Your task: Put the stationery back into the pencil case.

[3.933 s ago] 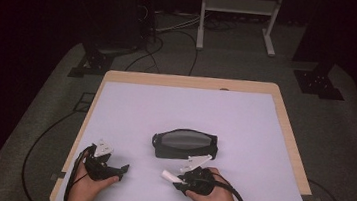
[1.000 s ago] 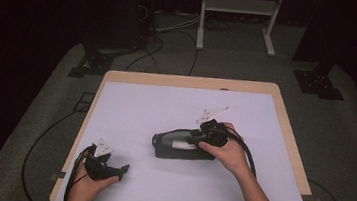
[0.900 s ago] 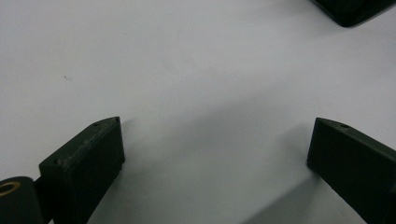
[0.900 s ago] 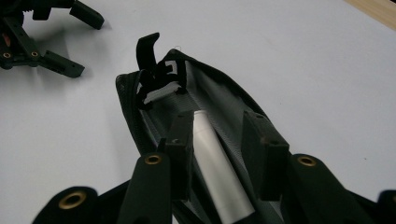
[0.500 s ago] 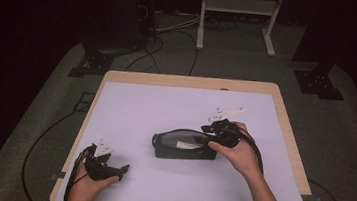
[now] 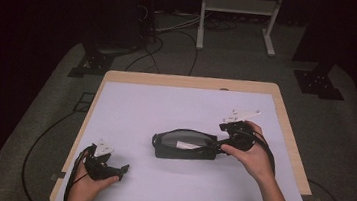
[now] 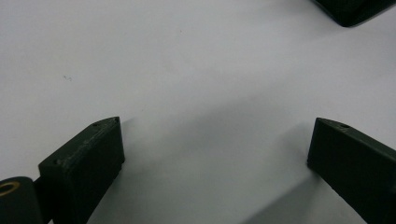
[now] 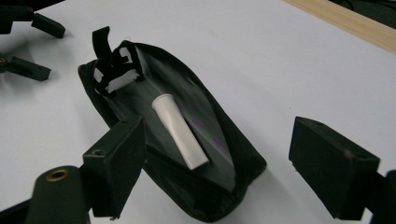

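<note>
A black pouch (image 6: 184, 150) lies flat at the middle of the white table top (image 6: 166, 104), and a white tube (image 6: 188, 145) shows through its clear face. In the right gripper view the tube (image 8: 180, 130) lies slantwise inside the pouch (image 8: 126, 107). My right gripper (image 6: 221, 137) is at the pouch's right end. Its jaws have just been opening and stand wide, with the pouch's end between them and neither pad pressing on it (image 8: 224, 163). Near the front left corner my left gripper (image 6: 121, 167) rests open over bare table (image 7: 217, 158).
The table's wooden rim (image 6: 290, 142) runs close to the right of my right hand. A corner of the pouch (image 7: 355, 9) shows at the top right of the left gripper view. Cables and a metal stand (image 6: 235, 16) are on the floor beyond the table.
My right hand has slid to the right, from over the pouch to its right end, and its jaws have opened. The left hand has stayed in place.
</note>
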`<state>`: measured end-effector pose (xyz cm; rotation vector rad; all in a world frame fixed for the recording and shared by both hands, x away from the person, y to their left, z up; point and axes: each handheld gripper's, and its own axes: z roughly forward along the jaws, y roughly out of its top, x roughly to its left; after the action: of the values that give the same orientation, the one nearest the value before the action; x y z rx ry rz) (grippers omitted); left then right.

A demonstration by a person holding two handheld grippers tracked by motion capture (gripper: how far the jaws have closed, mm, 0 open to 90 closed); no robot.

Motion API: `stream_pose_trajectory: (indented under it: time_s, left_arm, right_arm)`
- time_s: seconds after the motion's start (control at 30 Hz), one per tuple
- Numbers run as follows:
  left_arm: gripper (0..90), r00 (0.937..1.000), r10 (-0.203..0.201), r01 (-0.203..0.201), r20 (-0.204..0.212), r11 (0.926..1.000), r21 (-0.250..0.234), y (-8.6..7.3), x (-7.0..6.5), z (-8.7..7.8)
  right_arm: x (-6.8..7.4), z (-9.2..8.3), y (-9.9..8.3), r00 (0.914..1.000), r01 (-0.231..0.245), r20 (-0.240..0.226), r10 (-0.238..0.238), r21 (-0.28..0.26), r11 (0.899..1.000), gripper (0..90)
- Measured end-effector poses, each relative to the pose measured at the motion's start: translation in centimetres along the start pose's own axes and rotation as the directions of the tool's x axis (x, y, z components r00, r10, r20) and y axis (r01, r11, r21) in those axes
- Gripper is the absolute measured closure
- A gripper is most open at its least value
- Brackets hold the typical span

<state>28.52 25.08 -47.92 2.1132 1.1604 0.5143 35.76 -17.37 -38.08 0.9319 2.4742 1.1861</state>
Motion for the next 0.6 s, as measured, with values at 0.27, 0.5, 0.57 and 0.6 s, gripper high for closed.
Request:
stream_pose_trajectory:
  time_s: [0.27,0.5,0.57,0.6]
  left_arm:
    - [2.9,1.0000,-0.005,0.005,0.001,1.0000,0.000,0.0,0.0,0.0]
    - [2.9,1.0000,-0.002,0.002,0.002,1.0000,0.002,0.0,0.0,0.0]
    - [2.8,1.0000,-0.005,0.005,0.002,1.0000,0.000,0.0,0.0,0.0]
    - [2.8,1.0000,-0.005,0.005,0.001,1.0000,0.000,0.0,0.0,0.0]
  right_arm:
    - [-0.6,-0.8,-1.0,0.9993,-0.032,0.020,0.032,-0.004,0.999,17.3]
    - [-1.1,-1.7,-1.7,0.9984,-0.049,0.028,0.050,-0.012,0.999,17.3]
    - [-1.3,-2.1,-2.0,0.9976,-0.058,0.037,0.058,-0.017,0.998,17.2]
    - [-1.4,-2.2,-2.1,0.9975,-0.059,0.037,0.060,-0.020,0.998,17.2]
